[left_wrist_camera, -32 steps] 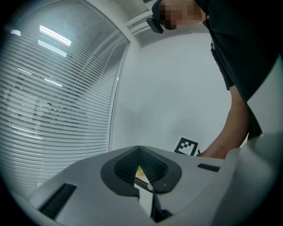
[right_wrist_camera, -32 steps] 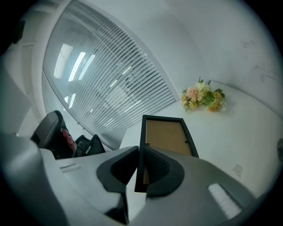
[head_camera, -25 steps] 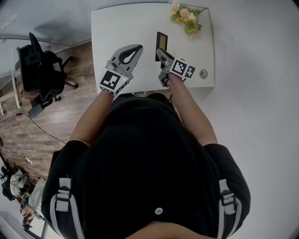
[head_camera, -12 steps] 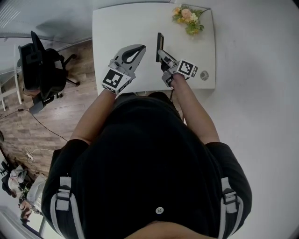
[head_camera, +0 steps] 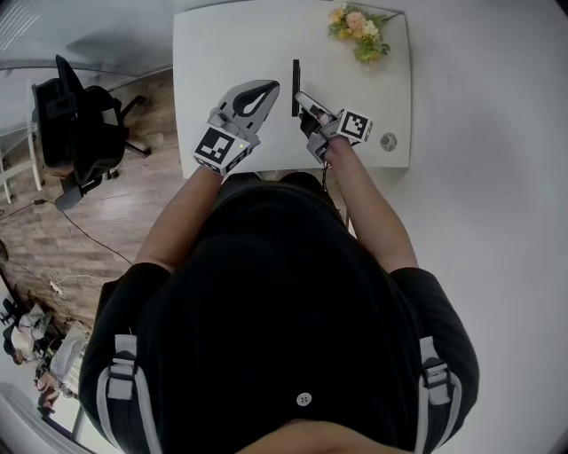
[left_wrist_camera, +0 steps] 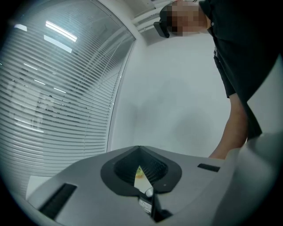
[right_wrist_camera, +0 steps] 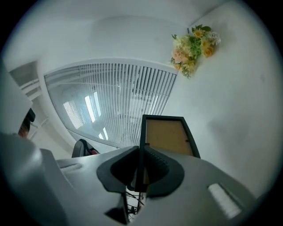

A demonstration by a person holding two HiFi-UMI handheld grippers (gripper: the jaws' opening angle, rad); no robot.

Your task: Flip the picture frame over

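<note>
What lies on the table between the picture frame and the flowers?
Nothing: in the head view, only bare white table separates the picture frame from the flowers.

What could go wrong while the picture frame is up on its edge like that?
1. The right gripper pinches the picture frame by just one thin edge, so it might slip and drop onto the table.
2. The frame is upright, about halfway through the flip, so it could tip back the wrong way.
3. The left gripper is shut and off to the side, not holding anything, so it probably could not catch the frame.
</note>
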